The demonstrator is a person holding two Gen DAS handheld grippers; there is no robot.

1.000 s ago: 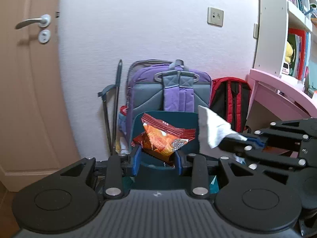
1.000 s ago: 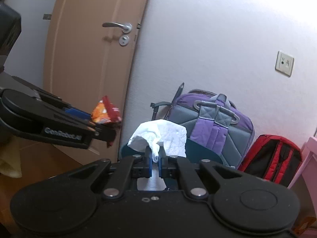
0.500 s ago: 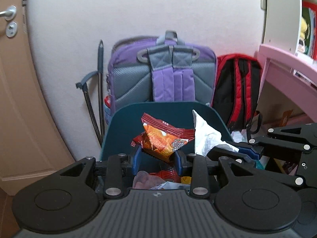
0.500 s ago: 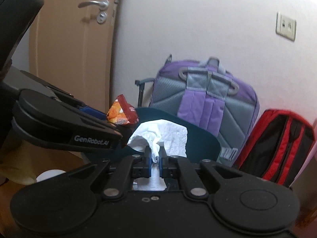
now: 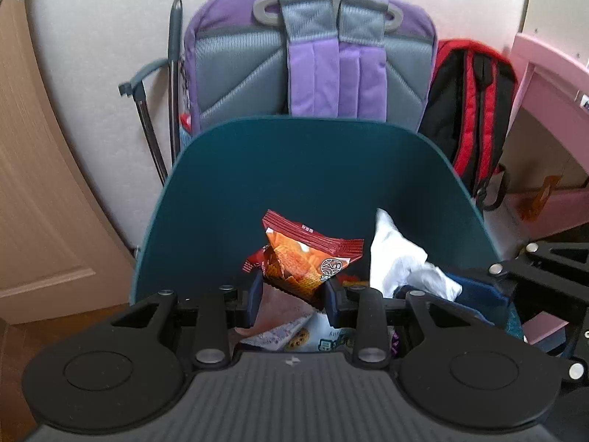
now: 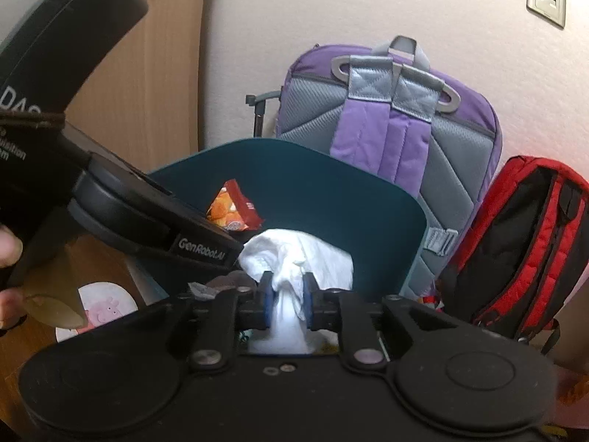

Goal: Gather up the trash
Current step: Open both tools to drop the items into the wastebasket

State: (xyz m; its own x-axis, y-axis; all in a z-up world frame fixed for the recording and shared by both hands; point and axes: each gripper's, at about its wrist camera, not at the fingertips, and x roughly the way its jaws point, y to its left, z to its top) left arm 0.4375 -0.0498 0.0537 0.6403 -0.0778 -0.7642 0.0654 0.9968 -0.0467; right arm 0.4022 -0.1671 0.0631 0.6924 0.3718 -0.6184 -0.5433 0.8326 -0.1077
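A dark teal trash bin (image 5: 294, 169) stands before me; it also shows in the right wrist view (image 6: 331, 199). My left gripper (image 5: 293, 294) is shut on an orange-red snack bag (image 5: 307, 258) and holds it over the bin's opening. My right gripper (image 6: 286, 300) holds a crumpled white tissue (image 6: 294, 258) over the bin too, its jaws wider than before. The tissue (image 5: 401, 258) and the snack bag (image 6: 233, 211) show in each other's views. Other wrappers (image 5: 294, 335) lie inside the bin.
A purple and grey backpack (image 5: 316, 59) leans on the wall behind the bin, a red and black backpack (image 5: 471, 110) to its right. A pink desk (image 5: 552, 73) stands at the right, a wooden door (image 5: 33, 184) at the left.
Both grippers have moved forward and down over the bin, which now fills the view. The right gripper's jaws have spread a little around the tissue.
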